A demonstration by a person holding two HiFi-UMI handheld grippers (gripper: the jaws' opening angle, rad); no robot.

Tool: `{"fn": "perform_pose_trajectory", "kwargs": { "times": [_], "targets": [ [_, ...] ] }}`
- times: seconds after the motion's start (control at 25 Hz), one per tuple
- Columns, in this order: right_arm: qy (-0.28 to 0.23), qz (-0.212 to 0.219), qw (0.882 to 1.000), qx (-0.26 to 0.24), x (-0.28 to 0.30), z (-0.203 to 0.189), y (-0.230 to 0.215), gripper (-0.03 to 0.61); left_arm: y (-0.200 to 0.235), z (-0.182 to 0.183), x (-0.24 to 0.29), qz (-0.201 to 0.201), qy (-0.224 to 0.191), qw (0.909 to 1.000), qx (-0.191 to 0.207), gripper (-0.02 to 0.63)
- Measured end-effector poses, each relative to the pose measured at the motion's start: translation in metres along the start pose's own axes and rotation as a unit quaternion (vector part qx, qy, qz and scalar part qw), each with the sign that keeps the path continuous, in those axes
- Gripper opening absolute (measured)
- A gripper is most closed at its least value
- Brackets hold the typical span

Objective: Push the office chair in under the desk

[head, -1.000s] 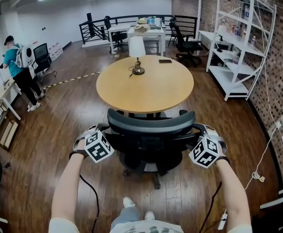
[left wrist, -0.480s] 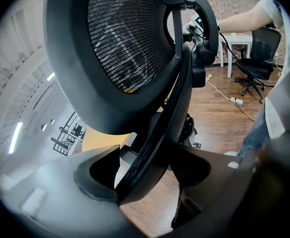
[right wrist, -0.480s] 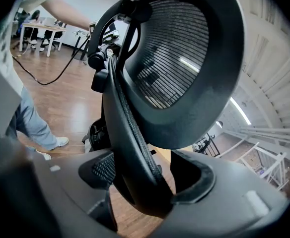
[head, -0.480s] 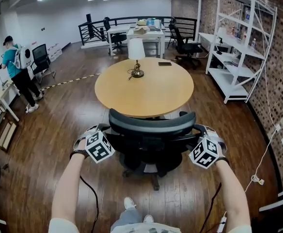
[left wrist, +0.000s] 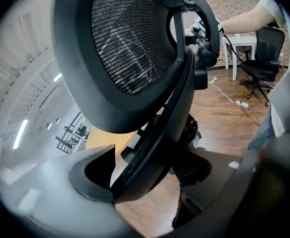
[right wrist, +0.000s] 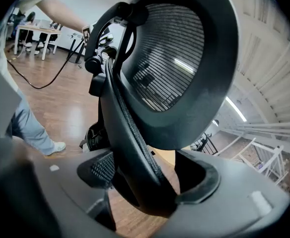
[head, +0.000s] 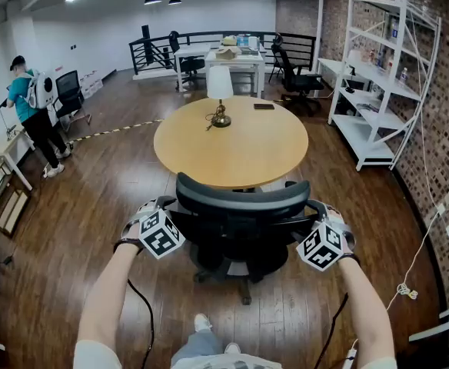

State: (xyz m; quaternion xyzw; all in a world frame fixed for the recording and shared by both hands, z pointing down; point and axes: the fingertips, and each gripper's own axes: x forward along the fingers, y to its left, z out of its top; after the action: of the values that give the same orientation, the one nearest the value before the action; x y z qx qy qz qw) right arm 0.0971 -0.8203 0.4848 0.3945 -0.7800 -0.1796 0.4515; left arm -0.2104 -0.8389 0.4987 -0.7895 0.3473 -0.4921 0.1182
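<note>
The office chair (head: 240, 206) stands at the lower centre of the head view with its back towards the camera. The top of its backrest sits just below the near edge of the round wooden desk (head: 232, 148), which fills the middle of the frame. Its wheeled base rests on the dark plank floor (head: 94, 206). The left gripper (head: 167, 207) is at the left side of the backrest and the right gripper (head: 317, 210) at the right side, each with its marker cube facing up. In the left gripper view, the chair's mesh back (left wrist: 130, 48) fills the top of the frame. Its black frame edge runs down between the jaws of the left gripper (left wrist: 150, 182), which are opening and stand wide, with floor showing beside the edge. In the right gripper view, the backrest (right wrist: 180, 58) also fills the top. Its frame edge lies between the jaws of the right gripper (right wrist: 150, 182), which are opening too, and it sits close against the jaw at the frame's right. On the far side of the desk stand a table lamp (head: 220, 91) and a small dark flat object (head: 264, 107). A white shelving rack (head: 378, 68) lines the brick wall at the right. A person (head: 32, 114) stands at the far left.
</note>
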Motion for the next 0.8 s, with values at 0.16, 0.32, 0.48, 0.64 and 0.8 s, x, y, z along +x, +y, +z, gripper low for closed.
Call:
{"fn": "perform_pose_trajectory", "kwargs": {
  "times": [0.16,0.32,0.48,0.64,0.8],
  "targets": [
    [-0.013,-0.013,1.000,0.020,-0.015,0.002,0.002,0.342,-0.006,0.004,-0.013,0.016,-0.010,0.9996,-0.019,0.351],
    [-0.038,-0.035,0.997,0.063,-0.032,0.008,0.003,0.342,-0.011,0.012,-0.028,0.045,-0.041,0.9974,-0.039,0.348],
    [-0.054,-0.056,0.993,0.087,-0.049,0.018,0.009,0.339,-0.015,0.022,-0.048,0.070,-0.076,0.9926,-0.065,0.276],
    [-0.060,-0.076,0.989,0.114,-0.066,0.026,0.025,0.262,-0.028,0.025,-0.065,0.085,-0.101,0.9872,-0.089,0.187],
    [-0.076,-0.084,0.982,0.151,-0.083,0.042,0.044,0.216,-0.044,0.026,-0.088,0.095,-0.120,0.9835,-0.097,0.125]
  ]
}}
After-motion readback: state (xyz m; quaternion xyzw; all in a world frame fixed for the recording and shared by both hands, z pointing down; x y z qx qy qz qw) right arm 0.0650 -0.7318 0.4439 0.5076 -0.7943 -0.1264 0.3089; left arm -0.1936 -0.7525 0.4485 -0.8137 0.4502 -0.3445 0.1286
